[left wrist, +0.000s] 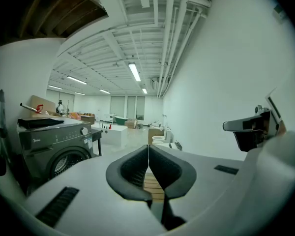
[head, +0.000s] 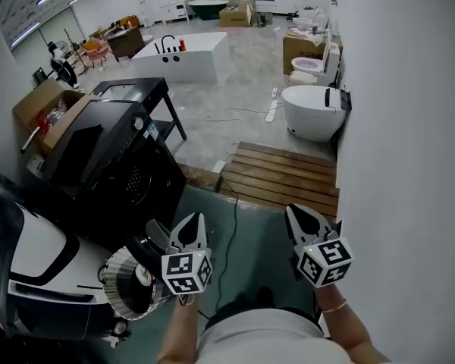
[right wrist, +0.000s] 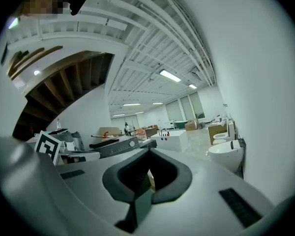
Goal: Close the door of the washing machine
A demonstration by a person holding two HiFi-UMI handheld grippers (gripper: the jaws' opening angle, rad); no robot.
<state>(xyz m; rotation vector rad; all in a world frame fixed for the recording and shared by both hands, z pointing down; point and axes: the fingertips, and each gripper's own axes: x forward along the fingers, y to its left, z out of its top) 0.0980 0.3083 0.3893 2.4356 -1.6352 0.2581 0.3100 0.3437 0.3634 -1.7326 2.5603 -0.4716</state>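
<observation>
Your left gripper [head: 193, 222] and right gripper [head: 296, 214] are closed empty; push the door [head: 129, 280], likely rigid and free-swinging, at its rim.

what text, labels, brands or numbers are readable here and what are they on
Nothing reads clearly.
Brand mark on the washing machine panel: too small to read.
Sticker on its front: blurred.
Marker cubes: square patterns only, no words.
</observation>
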